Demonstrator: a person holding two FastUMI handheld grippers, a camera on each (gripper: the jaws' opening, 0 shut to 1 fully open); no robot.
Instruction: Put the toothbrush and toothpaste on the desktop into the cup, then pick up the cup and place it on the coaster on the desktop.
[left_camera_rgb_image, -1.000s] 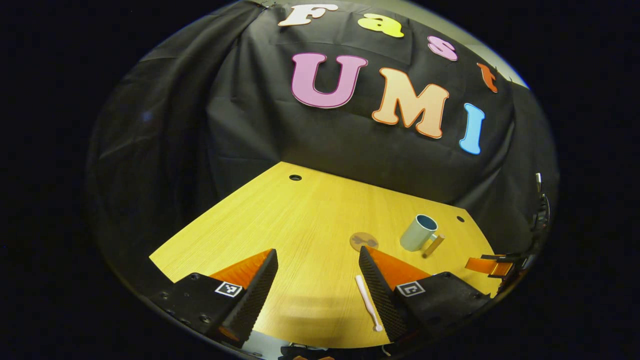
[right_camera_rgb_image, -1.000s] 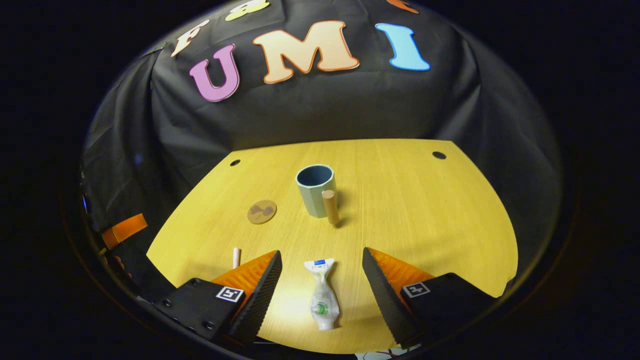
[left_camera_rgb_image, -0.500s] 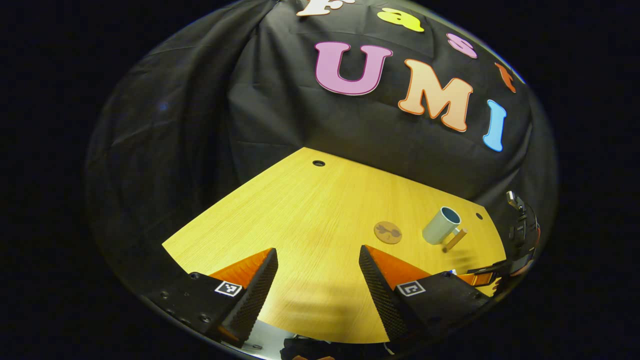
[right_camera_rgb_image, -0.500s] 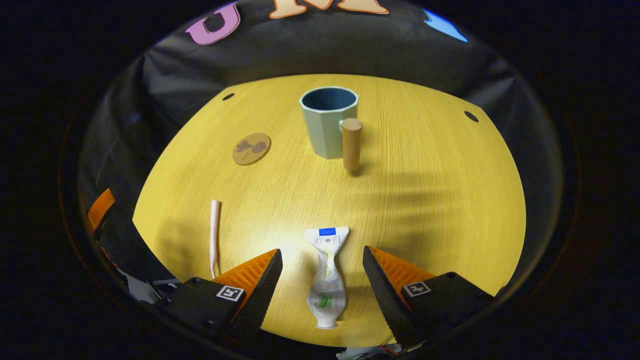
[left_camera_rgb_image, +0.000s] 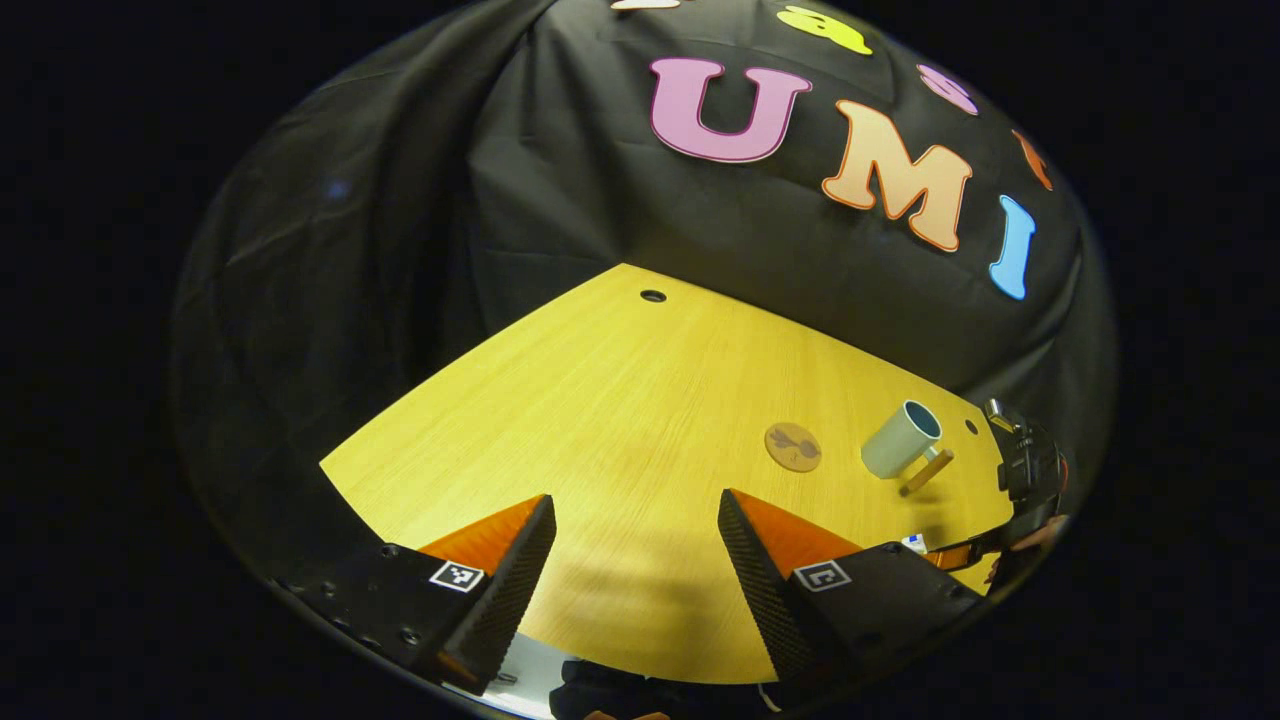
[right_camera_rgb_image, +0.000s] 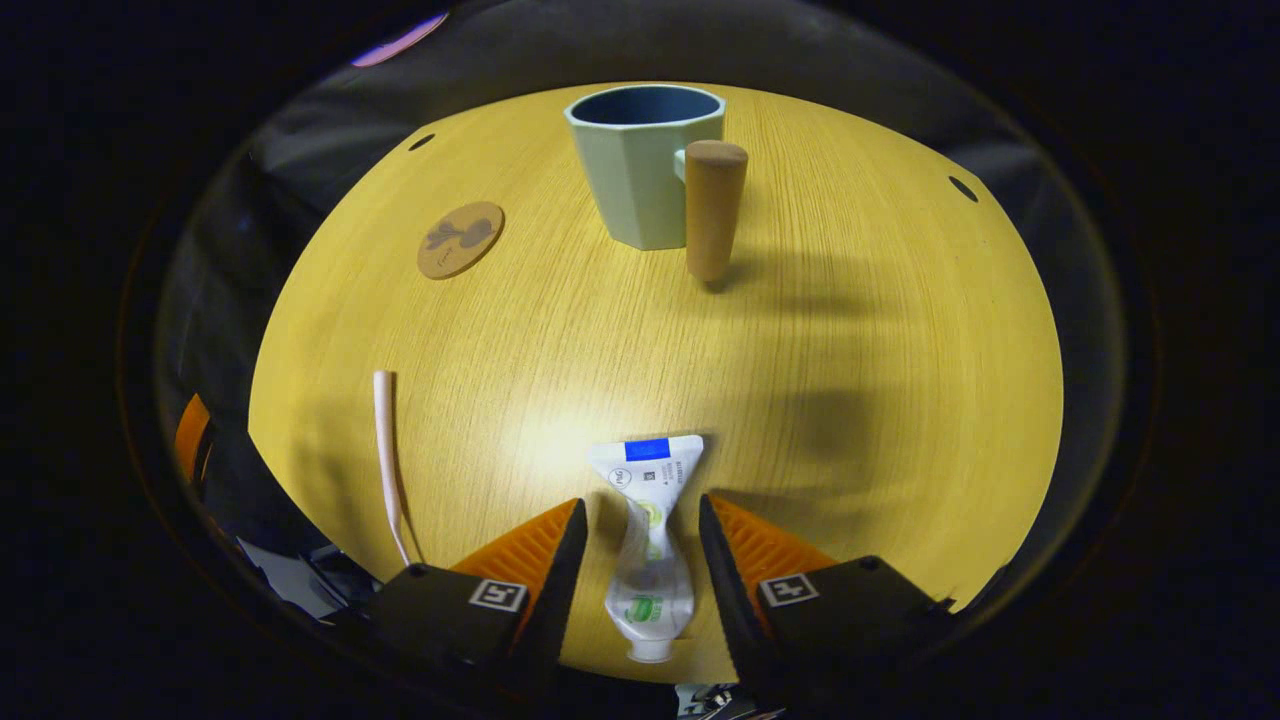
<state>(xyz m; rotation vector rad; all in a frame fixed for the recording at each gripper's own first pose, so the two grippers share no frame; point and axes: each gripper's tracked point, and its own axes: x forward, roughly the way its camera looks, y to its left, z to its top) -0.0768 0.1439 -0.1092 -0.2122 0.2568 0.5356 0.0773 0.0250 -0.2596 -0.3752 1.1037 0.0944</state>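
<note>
A yellow wood-grain bench (right_camera_rgb_image: 850, 400) stands against a wall of black cloth (left_camera_rgb_image: 420, 220); small dark round holes mark its far corners.

In the right gripper view, the right gripper (right_camera_rgb_image: 634, 560) is low over the near edge of the bench. Its fingers stand close on either side of a crumpled white toothpaste tube (right_camera_rgb_image: 645, 545) with a blue patch at its flat end. The tube lies flat, cap toward the camera. Narrow gaps show between the tube and each finger, so the fingers are nearly closed around it but not pressing on it.

Left of the tube, well apart from it, a slim pale pink toothbrush (right_camera_rgb_image: 386, 450) lies on the bench, pointing away from the camera. Farther back a pale green faceted cup (right_camera_rgb_image: 640, 165) with a dark blue inside stands upright, its round wooden handle (right_camera_rgb_image: 713, 210) facing the camera. A round brown coaster (right_camera_rgb_image: 461, 239) with a dark figure on it lies to the cup's left, apart from it.

In the left gripper view, the left gripper (left_camera_rgb_image: 636, 545) hangs over bare bench with its fingers spread wide and nothing between them. Cup (left_camera_rgb_image: 900, 440) and coaster (left_camera_rgb_image: 793, 446) sit far off to the right, and the right gripper (left_camera_rgb_image: 945, 552) shows at the bench's right edge.
</note>
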